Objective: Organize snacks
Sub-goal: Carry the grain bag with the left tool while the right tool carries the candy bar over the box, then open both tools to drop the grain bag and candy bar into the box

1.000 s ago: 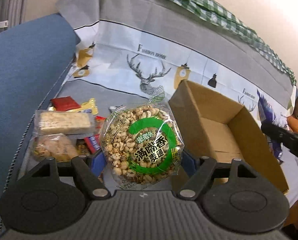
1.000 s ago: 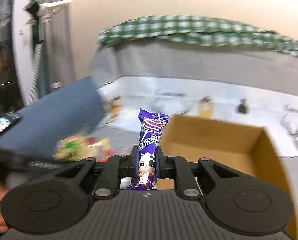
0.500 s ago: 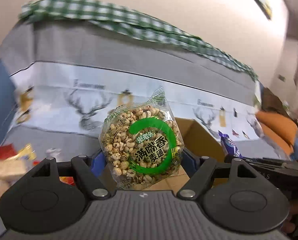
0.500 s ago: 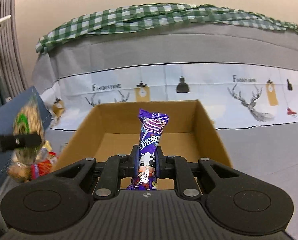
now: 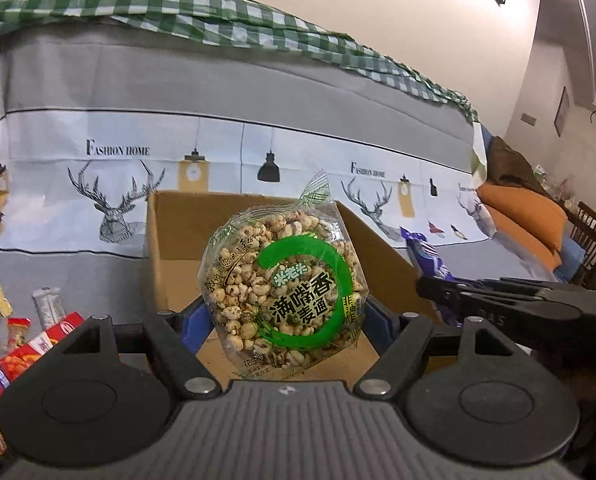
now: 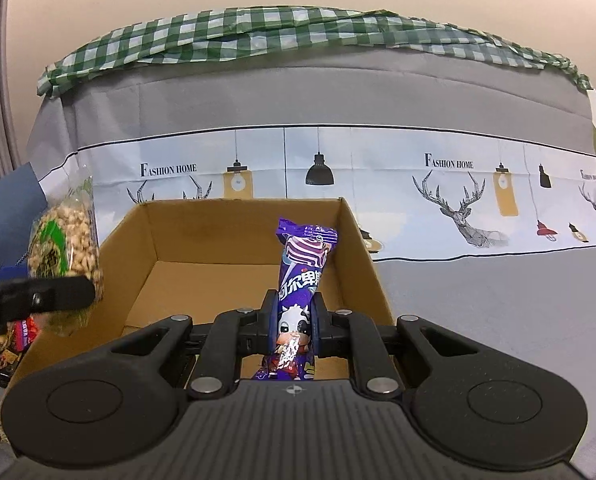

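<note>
Left wrist view: left gripper [image 5: 284, 312] spread wide and clamped across a round clear packet of puffed-grain snack with a green ring label [image 5: 284, 284], flat face to the camera, carried at centre frame over the open brown cardboard box [image 5: 178, 232], apparently for release inside; gripper pitched somewhat downward toward the box floor. At 3 o'clock, right gripper [image 5: 429, 290] seen side-on, a purple wrapper rising from its tips. At 8 o'clock, loose red, gold and silver wrapped snacks [image 5: 26, 328] lying on the grey printed cloth [image 5: 78, 272], outside the box and seemingly awaiting sorting. Right wrist view: right gripper [image 6: 294, 320] closed to its narrowest on a slim purple candy packet with a cartoon cow [image 6: 299, 280], held upright by its lower half, tip toward 12 o'clock, poised above the near-right part of the box [image 6: 170, 232], bare floor visible; gripper angled moderately downward. At 9 o'clock, puffed-grain packet [image 6: 64, 248] beside the box's left wall.
</note>
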Demonstrator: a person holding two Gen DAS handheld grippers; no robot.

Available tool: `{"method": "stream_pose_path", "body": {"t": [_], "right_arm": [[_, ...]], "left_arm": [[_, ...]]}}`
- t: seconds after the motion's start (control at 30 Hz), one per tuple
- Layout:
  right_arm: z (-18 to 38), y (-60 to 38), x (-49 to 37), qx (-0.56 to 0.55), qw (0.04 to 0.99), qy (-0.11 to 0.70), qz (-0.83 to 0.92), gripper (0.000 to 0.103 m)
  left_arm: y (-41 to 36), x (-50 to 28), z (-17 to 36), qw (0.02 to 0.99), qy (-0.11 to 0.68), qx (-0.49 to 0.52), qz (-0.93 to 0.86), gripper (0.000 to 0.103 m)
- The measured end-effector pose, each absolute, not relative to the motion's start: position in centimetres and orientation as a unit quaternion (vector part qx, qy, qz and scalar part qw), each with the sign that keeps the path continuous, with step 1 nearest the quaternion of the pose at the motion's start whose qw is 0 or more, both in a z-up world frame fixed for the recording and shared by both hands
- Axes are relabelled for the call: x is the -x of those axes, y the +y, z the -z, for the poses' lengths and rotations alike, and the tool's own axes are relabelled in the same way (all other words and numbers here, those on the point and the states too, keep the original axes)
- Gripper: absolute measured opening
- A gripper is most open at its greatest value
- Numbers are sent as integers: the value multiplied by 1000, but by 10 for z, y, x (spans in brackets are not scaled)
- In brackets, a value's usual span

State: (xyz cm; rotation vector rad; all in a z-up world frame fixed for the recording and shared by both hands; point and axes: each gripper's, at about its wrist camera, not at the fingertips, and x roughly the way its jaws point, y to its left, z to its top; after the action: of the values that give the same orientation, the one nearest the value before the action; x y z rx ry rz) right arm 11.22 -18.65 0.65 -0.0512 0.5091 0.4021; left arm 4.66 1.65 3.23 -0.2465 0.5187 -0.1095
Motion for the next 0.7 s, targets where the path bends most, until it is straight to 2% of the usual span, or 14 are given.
{"method": "stream_pose_path", "body": {"t": [0.7], "right_arm": [[-6, -176, -114, 42, 947, 253, -194, 16]], "left_arm": [[10, -43, -30, 957, 257, 112, 81, 81]]}}
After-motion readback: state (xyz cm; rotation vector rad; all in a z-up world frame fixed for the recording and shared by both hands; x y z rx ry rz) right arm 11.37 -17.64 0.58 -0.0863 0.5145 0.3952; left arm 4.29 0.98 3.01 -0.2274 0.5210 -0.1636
